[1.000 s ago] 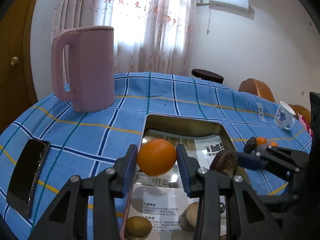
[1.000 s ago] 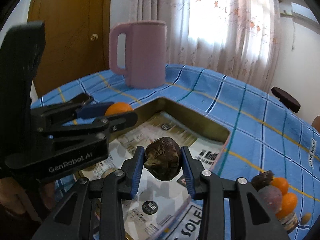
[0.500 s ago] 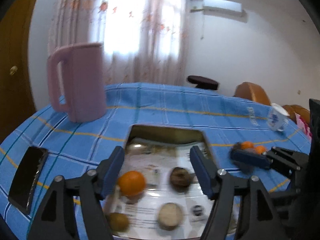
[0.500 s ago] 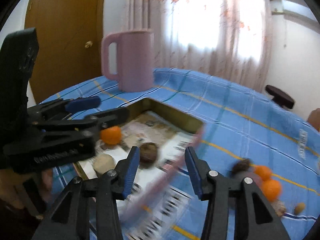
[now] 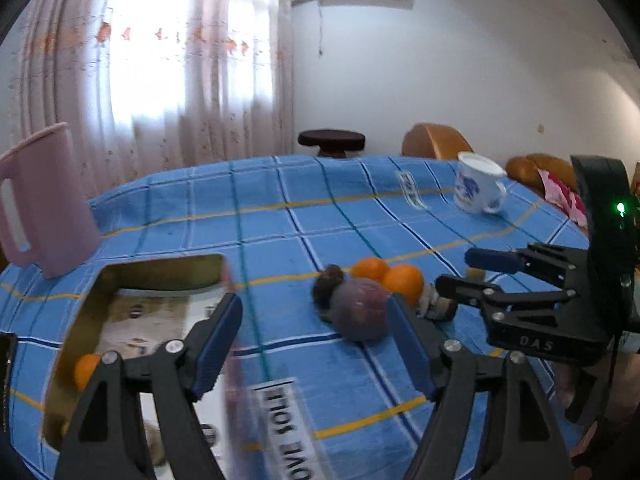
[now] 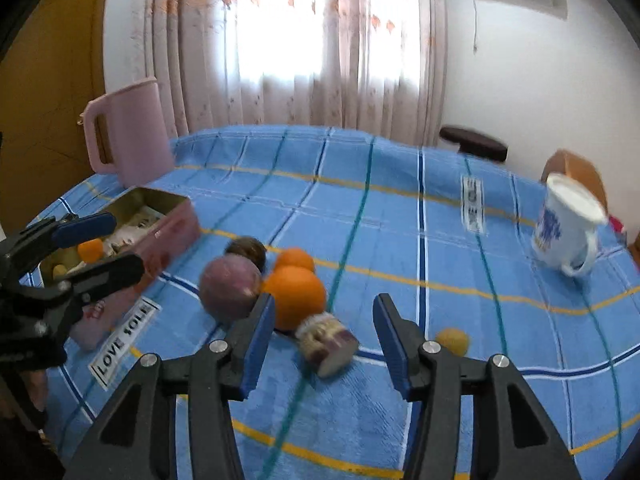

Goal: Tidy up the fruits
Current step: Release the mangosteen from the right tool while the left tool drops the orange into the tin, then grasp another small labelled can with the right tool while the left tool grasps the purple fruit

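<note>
A pink tin box (image 5: 120, 276) (image 6: 168, 236) stands on the blue checked cloth with an orange (image 5: 85, 369) (image 6: 90, 249) and other fruit in it. A fruit pile lies right of it: a purple fruit (image 5: 360, 308) (image 6: 230, 288), two oranges (image 5: 402, 280) (image 6: 296, 296), a dark brown fruit (image 5: 328, 286) (image 6: 246, 250), a cut sweet-potato-like piece (image 6: 328, 340) and a small yellow fruit (image 6: 452, 342). My left gripper (image 5: 316, 344) is open and empty, near the purple fruit. My right gripper (image 6: 324, 340) is open and empty, around the cut piece.
A pink jug (image 5: 40, 208) (image 6: 128, 132) stands behind the box. A white and blue mug (image 5: 476, 188) (image 6: 564, 228) stands at the right. A dark stool (image 5: 332, 140) and orange chairs (image 5: 436, 142) are beyond the table.
Both grippers let go of their fruit into the box, the left an orange and the right a dark brown fruit. Both opened and swung right to the fruit pile.
</note>
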The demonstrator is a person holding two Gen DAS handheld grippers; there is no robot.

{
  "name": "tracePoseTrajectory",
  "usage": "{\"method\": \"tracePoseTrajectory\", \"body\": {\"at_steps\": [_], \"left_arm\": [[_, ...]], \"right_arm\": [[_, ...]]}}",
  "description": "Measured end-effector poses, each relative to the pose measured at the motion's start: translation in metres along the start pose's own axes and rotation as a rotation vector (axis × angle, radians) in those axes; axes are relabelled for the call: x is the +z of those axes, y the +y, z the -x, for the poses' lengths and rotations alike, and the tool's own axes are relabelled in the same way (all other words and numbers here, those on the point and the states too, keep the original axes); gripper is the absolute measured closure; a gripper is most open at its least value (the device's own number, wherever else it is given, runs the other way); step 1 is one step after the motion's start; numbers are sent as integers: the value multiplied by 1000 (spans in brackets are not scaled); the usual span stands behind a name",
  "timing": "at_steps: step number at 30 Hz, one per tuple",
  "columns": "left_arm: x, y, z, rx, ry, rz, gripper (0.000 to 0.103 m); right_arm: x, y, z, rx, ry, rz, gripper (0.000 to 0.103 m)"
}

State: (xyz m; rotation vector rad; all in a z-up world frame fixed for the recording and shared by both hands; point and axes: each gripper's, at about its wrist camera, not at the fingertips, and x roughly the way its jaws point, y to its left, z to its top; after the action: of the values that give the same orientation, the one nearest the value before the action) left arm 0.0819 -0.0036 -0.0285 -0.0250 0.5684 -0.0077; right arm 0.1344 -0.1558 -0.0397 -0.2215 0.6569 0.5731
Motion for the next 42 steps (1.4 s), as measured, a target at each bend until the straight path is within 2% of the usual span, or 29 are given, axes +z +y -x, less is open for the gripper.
{"method": "tracePoseTrajectory", "body": {"at_steps": [12, 14, 15, 19, 25, 28, 30, 32, 33, 38, 42], "left_arm": [[1, -18, -30, -21, 78, -20, 26], [0, -20, -33, -28, 87, -25, 26], [0, -21, -35, -29, 89, -27, 26], [0, -23, -41, -40, 111, -28, 26], [1, -25, -49, -40, 141, -29, 27], [1, -27, -56, -41, 166, -32, 34], [1, -29, -60, -44, 184, -34, 44], [0, -29, -65, -61, 209, -28, 47], [-1, -28, -68, -71, 224, -19, 51], [-2, -24, -69, -95, 234, 7, 53], [-1, -21, -63, -102, 209, 17, 53]], "right_arm": [[-4, -3, -33, 28, 148, 35, 51], [-4, -3, -37, 49, 170, 37, 57], [-4, -2, -38, 54, 174, 41, 57], [-7, 1, -31, 66, 158, 51, 57], [-9, -4, -10, 7, 71, 16, 57], [-8, -9, -7, 1, 51, -4, 57], [-8, -10, -5, -8, 39, -12, 57], [-7, -10, -4, -6, 33, -8, 57], [-7, -10, -4, -9, 32, -7, 57], [-8, -11, -2, -5, 30, -16, 57], [-9, -11, 4, -6, -3, -13, 57]]}}
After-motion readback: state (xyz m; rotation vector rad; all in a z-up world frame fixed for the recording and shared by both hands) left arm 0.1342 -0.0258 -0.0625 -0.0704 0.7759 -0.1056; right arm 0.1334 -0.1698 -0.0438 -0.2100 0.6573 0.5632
